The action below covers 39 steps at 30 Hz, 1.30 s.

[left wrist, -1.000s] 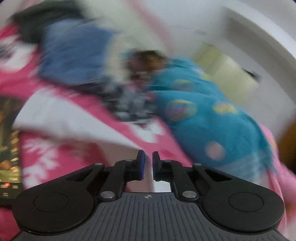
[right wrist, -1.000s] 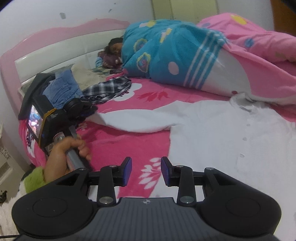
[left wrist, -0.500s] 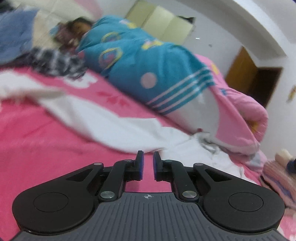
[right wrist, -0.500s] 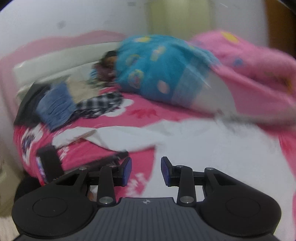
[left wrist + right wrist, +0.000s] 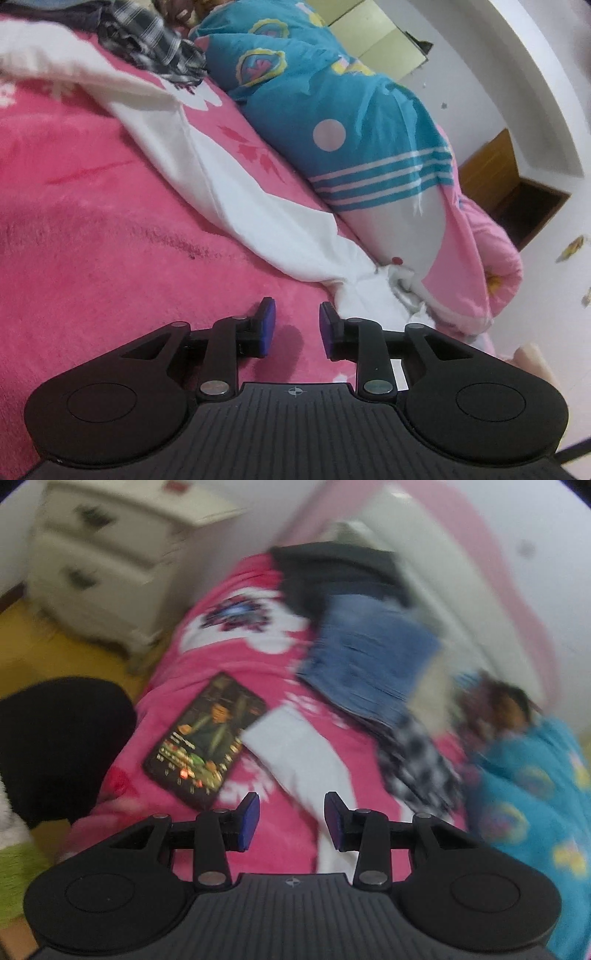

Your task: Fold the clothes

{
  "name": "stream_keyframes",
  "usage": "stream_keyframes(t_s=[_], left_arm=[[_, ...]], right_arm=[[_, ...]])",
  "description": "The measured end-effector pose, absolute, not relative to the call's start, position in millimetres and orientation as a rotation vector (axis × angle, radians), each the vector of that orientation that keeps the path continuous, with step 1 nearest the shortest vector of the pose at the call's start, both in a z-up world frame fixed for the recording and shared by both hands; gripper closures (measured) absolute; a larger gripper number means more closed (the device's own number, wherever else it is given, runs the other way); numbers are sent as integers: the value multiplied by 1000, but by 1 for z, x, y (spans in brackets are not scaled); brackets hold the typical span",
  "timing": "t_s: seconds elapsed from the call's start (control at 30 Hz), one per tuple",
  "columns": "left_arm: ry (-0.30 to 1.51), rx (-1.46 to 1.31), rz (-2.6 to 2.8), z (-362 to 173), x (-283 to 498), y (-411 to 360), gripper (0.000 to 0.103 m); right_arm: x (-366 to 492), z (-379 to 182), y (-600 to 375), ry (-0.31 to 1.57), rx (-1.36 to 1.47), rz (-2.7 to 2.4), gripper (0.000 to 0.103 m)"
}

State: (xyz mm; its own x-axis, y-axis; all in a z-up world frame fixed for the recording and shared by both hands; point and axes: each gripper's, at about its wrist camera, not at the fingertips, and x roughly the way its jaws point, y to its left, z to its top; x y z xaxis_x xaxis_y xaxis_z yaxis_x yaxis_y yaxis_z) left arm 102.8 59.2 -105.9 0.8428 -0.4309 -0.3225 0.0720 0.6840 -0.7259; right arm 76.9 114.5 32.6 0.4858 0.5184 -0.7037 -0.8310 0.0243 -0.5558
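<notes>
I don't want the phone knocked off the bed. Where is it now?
In the right wrist view, the lit black phone lies left of centre on the pink blanket, near the bed's edge, just left of the white sleeve's cuff.

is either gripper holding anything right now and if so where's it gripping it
Nothing is held. The left gripper is opening over the pink blanket with nothing between its jaws. The right gripper is also opening, empty, above the white shirt.

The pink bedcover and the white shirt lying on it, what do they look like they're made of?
Pink bedcover: likely plush fleece; matte, with a fuzzy nap that holds brush marks. White shirt: probably thin woven cotton or a blend; smooth, matte, lying in soft creases.
</notes>
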Motion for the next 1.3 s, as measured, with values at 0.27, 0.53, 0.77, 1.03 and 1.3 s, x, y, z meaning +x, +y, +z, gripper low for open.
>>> stream_keyframes(t_s=[0.27, 0.53, 0.77, 1.03, 1.3], left_arm=[[485, -837, -310, -109, 103, 65, 77], [482, -846, -314, -108, 104, 66, 77], [479, -824, -328, -106, 104, 64, 73], [479, -728, -365, -94, 101, 55, 60], [524, -465, -479, -60, 93, 12, 34]], right_arm=[[115, -35, 188, 373, -1368, 1193, 62], [147, -34, 189, 466, -1114, 1206, 98], [182, 51, 126, 459, -667, 998, 100], [195, 165, -58, 336, -79, 605, 100], [129, 195, -231, 201, 194, 290, 100]])
